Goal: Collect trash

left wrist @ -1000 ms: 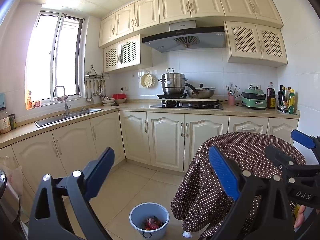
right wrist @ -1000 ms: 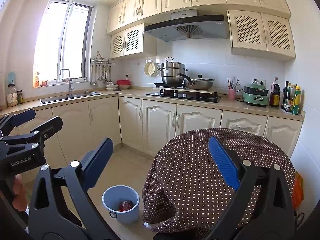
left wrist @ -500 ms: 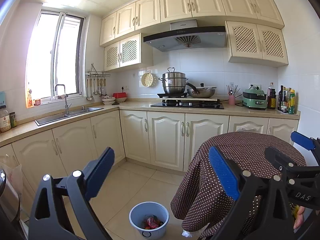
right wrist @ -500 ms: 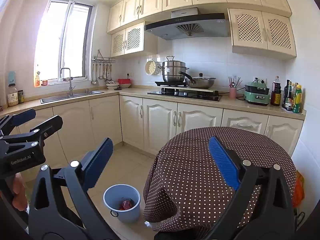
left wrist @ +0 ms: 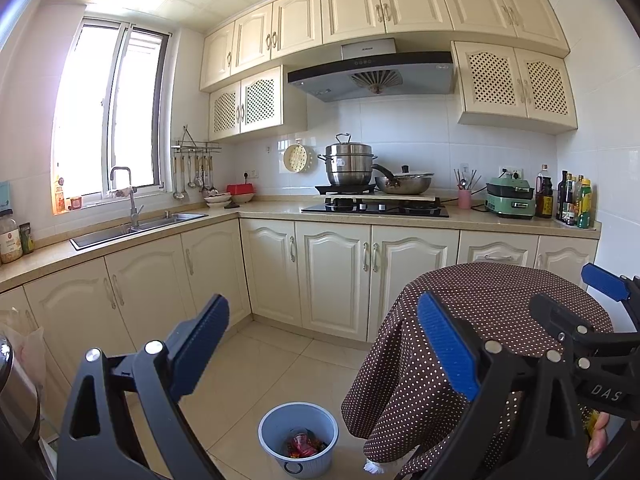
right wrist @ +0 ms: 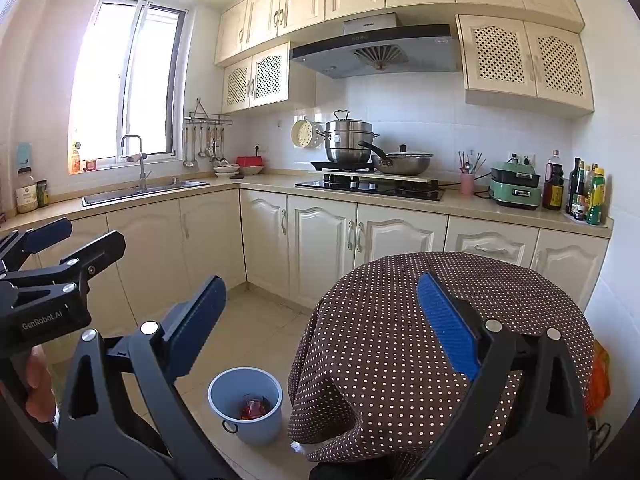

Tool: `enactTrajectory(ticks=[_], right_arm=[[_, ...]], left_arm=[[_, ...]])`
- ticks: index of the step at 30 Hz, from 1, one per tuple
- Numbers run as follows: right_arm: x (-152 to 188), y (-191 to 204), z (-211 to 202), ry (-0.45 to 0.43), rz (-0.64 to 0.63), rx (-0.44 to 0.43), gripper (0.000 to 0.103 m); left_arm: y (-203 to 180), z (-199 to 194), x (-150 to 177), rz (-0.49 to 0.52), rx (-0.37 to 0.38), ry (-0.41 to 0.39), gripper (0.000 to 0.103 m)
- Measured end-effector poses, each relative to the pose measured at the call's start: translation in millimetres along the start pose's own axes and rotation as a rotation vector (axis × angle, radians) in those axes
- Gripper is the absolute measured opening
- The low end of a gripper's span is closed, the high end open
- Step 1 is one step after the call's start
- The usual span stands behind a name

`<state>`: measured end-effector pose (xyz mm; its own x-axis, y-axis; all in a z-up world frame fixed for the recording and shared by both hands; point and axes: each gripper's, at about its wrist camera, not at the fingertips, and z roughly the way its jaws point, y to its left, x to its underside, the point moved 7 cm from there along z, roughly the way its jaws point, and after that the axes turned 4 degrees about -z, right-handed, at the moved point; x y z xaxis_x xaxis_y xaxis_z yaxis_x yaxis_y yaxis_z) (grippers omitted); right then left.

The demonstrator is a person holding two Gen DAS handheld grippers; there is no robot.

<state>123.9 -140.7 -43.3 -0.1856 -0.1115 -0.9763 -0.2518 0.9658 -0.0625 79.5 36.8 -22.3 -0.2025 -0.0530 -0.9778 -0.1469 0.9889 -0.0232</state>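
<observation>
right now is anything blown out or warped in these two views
Left wrist view: the window is overexposed, with haze on the wall beside it; fisheye bends the upper cabinets. Right wrist view: same blown-out window, curved countertop, dark corners; nearby gripper fingers stay sharp.

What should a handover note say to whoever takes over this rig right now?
Left gripper: open, holding nothing. Right gripper: open, holding nothing. Both are held above the floor, facing the kitchen.
Grey bin stands on the floor beside the round table with the dotted cloth; red wrappers already lie inside it.
No loose trash shows on the tabletop. Something white lies on the floor at the cloth's hem; check it, it may be left to collect.
</observation>
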Motion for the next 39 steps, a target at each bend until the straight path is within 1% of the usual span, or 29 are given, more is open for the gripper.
enactTrajectory(ticks=[26,39], right_arm=[[0,6,7,0.014,0.005,-0.015,0.095],[7,3,17,0.038,0.019,-0.025,0.095]], left_arm=[[-2,3,0,-0.001,0.000,0.009,0.093],[-4,15,11,0.007,0.004,0.036,0.093]])
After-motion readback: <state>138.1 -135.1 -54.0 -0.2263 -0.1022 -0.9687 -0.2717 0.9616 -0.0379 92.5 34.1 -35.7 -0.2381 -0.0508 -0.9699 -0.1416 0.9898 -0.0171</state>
